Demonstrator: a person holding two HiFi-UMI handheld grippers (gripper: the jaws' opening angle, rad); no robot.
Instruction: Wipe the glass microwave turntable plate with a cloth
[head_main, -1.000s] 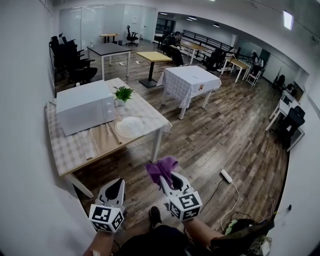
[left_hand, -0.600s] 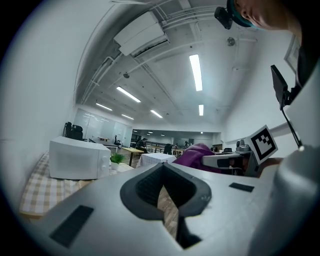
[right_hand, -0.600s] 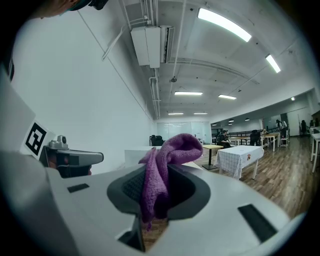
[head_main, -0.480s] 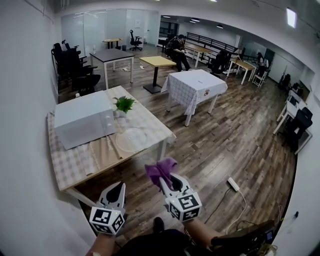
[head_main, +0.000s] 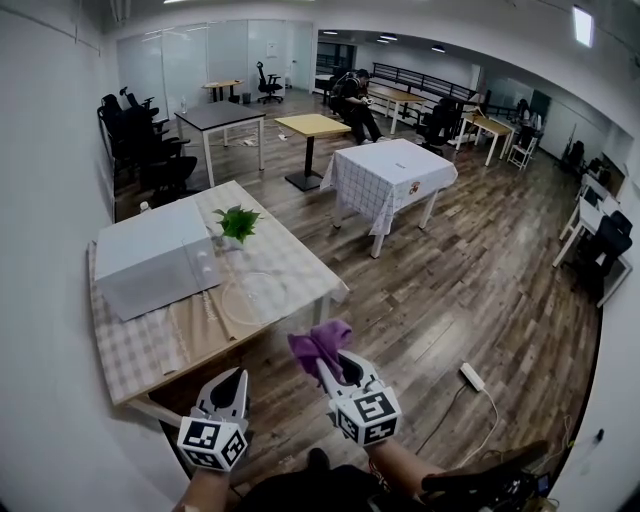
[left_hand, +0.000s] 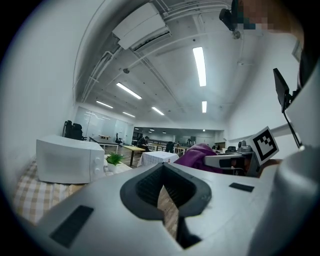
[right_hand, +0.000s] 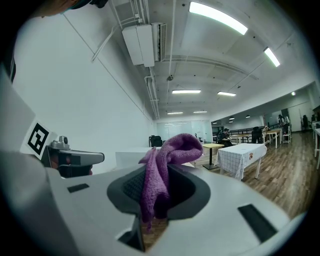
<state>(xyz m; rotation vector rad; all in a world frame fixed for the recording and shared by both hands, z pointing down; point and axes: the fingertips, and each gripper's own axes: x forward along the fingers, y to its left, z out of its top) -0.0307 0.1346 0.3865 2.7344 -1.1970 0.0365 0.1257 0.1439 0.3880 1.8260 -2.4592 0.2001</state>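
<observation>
A clear glass turntable plate (head_main: 255, 296) lies on the checked table (head_main: 150, 345), near its front right corner, in front of the white microwave (head_main: 155, 260). My right gripper (head_main: 335, 372) is held in the air short of the table, shut on a purple cloth (head_main: 320, 343) that bunches out above its jaws; the right gripper view shows the cloth (right_hand: 165, 165) pinched between them. My left gripper (head_main: 232, 385) hangs beside it on the left, jaws closed together with nothing in them. Both grippers are well short of the plate.
A small potted plant (head_main: 236, 225) stands right of the microwave. Beyond are a table with a checked cloth (head_main: 388, 175), more tables, black office chairs (head_main: 140, 135) and people seated far back. A power strip (head_main: 472, 377) with cable lies on the wooden floor at right.
The view has shifted slightly nearer the table; the table and plate sit lower left in the frame. Both grippers keep their pose, the cloth still held.
</observation>
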